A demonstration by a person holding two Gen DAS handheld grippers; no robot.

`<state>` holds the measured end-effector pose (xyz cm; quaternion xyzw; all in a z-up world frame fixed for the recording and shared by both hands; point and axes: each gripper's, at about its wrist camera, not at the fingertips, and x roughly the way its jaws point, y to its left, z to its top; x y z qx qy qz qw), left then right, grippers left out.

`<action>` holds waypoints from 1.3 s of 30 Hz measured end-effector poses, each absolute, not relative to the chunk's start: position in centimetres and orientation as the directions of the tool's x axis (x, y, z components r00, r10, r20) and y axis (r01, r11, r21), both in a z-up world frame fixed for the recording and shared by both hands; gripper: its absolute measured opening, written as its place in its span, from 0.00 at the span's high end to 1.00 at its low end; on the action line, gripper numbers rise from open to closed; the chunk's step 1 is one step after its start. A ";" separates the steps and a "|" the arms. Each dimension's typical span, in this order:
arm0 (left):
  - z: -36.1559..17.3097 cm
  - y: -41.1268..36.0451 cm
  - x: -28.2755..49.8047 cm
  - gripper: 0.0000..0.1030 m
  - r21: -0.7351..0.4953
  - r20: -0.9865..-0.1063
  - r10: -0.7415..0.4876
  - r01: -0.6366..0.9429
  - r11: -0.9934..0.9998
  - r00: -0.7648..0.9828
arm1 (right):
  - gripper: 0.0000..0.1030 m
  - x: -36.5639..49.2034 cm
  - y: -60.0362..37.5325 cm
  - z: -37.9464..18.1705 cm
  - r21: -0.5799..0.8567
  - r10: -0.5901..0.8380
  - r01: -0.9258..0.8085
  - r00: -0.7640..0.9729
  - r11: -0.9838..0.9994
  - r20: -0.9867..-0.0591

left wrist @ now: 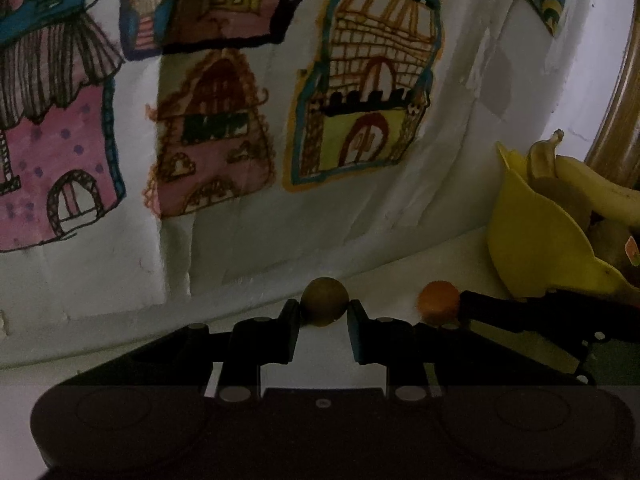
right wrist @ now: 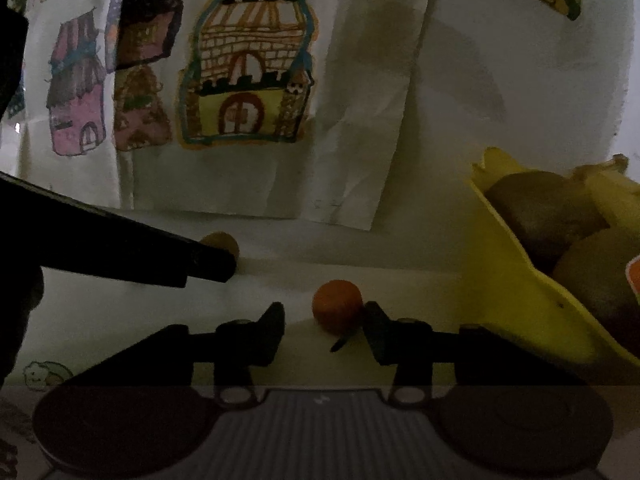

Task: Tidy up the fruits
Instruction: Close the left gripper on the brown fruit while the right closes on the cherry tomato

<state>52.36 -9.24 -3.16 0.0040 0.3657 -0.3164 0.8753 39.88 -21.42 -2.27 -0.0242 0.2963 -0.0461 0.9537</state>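
Observation:
A small round brownish-green fruit (left wrist: 324,299) sits between the fingers of my left gripper (left wrist: 325,313), which is shut on it just above the white tabletop. The right wrist view shows that same fruit (right wrist: 222,244) at the tip of the left gripper's dark finger (right wrist: 200,266). A small orange fruit (right wrist: 338,306) lies on the table between the fingers of my right gripper (right wrist: 324,316). The right finger touches it and the left finger stands clear, so the gripper is open. In the left wrist view the orange fruit (left wrist: 438,302) lies to the right.
A yellow bowl (right wrist: 512,292) at the right holds bananas (left wrist: 592,188), a kiwi (right wrist: 544,208) and a stickered fruit (right wrist: 592,272). Paper sheets with drawings of houses (left wrist: 360,92) hang on the white wall close behind. A small sticker (right wrist: 40,374) marks the table.

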 end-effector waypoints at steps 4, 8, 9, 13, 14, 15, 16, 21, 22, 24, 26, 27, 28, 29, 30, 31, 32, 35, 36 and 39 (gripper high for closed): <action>-3.2 -9.4 52.1 0.73 -0.218 -0.647 -0.545 0.556 0.802 0.533 | 0.65 40.4 -21.9 -2.2 -0.040 -0.064 0.050 0.818 0.998 -0.572; -2.9 -11.0 51.8 0.73 -0.206 -0.656 -0.533 0.553 0.808 0.534 | 0.70 40.8 -22.3 -2.3 -0.024 -0.044 0.037 0.815 0.999 -0.578; -2.9 -11.1 51.7 0.73 -0.205 -0.658 -0.531 0.552 0.808 0.534 | 0.70 41.0 -22.4 -2.3 -0.021 -0.041 0.036 0.815 0.999 -0.579; -2.7 -11.0 51.0 0.73 -0.196 -0.663 -0.525 0.554 0.809 0.533 | 0.74 40.9 -22.8 -2.2 -0.003 -0.029 0.033 0.817 0.999 -0.576; -2.6 -11.1 51.0 0.73 -0.195 -0.664 -0.524 0.553 0.810 0.533 | 0.74 41.0 -22.8 -2.2 0.002 -0.024 0.031 0.818 1.000 -0.575; -2.6 -11.1 50.9 0.73 -0.194 -0.665 -0.523 0.553 0.810 0.533 | 0.74 41.0 -22.9 -2.2 0.005 -0.021 0.029 0.819 1.000 -0.573; -2.5 -10.9 50.7 0.73 -0.193 -0.666 -0.523 0.554 0.810 0.532 | 0.75 41.0 -22.8 -2.2 0.005 -0.021 0.028 0.821 1.000 -0.571; -2.7 -10.6 50.2 0.74 -0.194 -0.679 -0.521 0.558 0.807 0.517 | 0.81 40.2 -22.7 -2.0 -0.002 -0.013 0.014 0.826 1.000 -0.564; -2.7 -10.4 49.9 0.74 -0.192 -0.680 -0.519 0.558 0.807 0.518 | 0.81 40.0 -22.6 -2.1 0.002 -0.006 0.008 0.824 1.000 -0.567; -2.7 -10.3 49.6 0.74 -0.192 -0.683 -0.518 0.558 0.807 0.515 | 0.81 39.7 -22.5 -2.1 0.006 0.007 -0.005 0.820 1.000 -0.572; -2.7 -9.9 49.4 0.74 -0.195 -0.686 -0.517 0.555 0.809 0.512 | 0.81 39.4 -22.4 -2.1 0.004 0.011 -0.011 0.818 1.000 -0.576; -2.8 -9.8 49.1 0.74 -0.196 -0.687 -0.517 0.554 0.809 0.511 | 0.81 39.3 -22.4 -2.1 0.005 0.015 -0.014 0.817 1.000 -0.577; -2.8 -9.6 48.9 0.74 -0.197 -0.689 -0.516 0.554 0.809 0.509 | 0.81 39.3 -22.4 -2.1 0.007 0.018 -0.018 0.816 1.000 -0.578; -2.9 -9.5 48.9 0.74 -0.197 -0.690 -0.516 0.554 0.809 0.508 | 0.81 39.1 -22.1 -2.1 0.006 0.018 -0.018 0.815 1.000 -0.579; -2.9 -9.4 48.8 0.74 -0.196 -0.690 -0.515 0.553 0.810 0.509 | 0.81 39.1 -22.0 -2.1 0.002 0.020 -0.022 0.815 1.000 -0.579; -2.9 -9.2 48.6 0.74 -0.196 -0.690 -0.514 0.552 0.810 0.510 | 0.81 39.0 -21.8 -2.1 0.000 0.019 -0.023 0.815 1.000 -0.579; -2.9 -9.3 48.6 0.74 -0.197 -0.690 -0.514 0.551 0.811 0.510 | 0.78 39.0 -21.8 -2.1 0.000 0.017 -0.021 0.815 1.000 -0.579; -2.9 -8.8 48.5 0.74 -0.201 -0.689 -0.515 0.547 0.812 0.511 | 0.52 39.5 -21.8 -2.2 -0.002 0.001 -0.003 0.814 1.000 -0.581; -3.0 -8.6 48.5 0.74 -0.203 -0.688 -0.515 0.546 0.813 0.511 | 0.52 39.6 -21.9 -2.2 0.001 0.000 0.001 0.814 1.000 -0.581; -3.0 -7.9 48.5 0.74 -0.208 -0.686 -0.518 0.544 0.813 0.512 | 0.52 40.3 -22.1 -2.3 0.013 0.006 0.002 0.813 1.000 -0.582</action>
